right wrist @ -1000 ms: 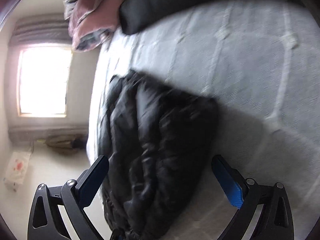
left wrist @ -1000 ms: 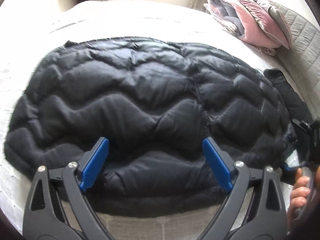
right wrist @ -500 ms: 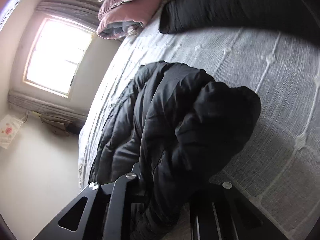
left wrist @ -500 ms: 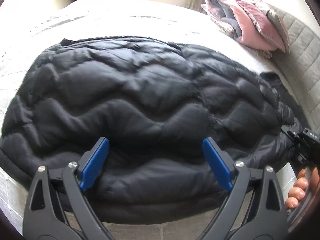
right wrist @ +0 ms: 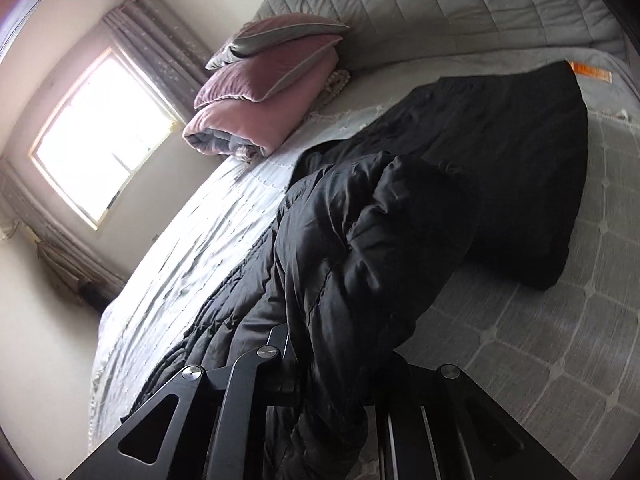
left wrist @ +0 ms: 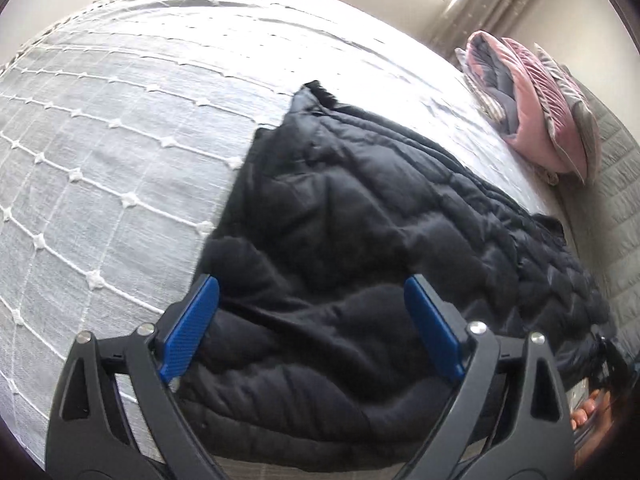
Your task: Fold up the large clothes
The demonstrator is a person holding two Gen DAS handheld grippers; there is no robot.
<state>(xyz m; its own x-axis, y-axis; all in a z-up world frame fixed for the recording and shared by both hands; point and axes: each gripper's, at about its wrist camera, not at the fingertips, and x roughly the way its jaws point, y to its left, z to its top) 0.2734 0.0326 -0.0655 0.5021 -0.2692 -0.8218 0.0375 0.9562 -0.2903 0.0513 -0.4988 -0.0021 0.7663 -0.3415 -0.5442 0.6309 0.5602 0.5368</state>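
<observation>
A black quilted jacket [left wrist: 360,208] lies spread on the bed's white grid-stitched cover [left wrist: 100,140]. My left gripper [left wrist: 310,284] hovers open over the jacket's near left end, its blue pads [left wrist: 192,328] apart with puffy fabric between them, not pinched. My right gripper [right wrist: 340,356] is shut on a bunched edge of the jacket [right wrist: 380,220] and holds that fold raised off the bed. More black fabric [right wrist: 520,140] stretches toward the headboard. In the left wrist view the right gripper [left wrist: 604,360] and a person's fingers [left wrist: 584,420] show at the lower right.
A folded pink and grey quilt [left wrist: 540,112] [right wrist: 272,100] sits by the grey padded headboard [right wrist: 440,8]. A bright window [right wrist: 100,140] with curtains is on the far wall. An orange label [right wrist: 592,72] lies on the mattress corner. Bare bedspread lies left of the jacket.
My right gripper closed on the jacket's edge and rose with it, rolling as it went. My left gripper slid toward the jacket's left end, still open.
</observation>
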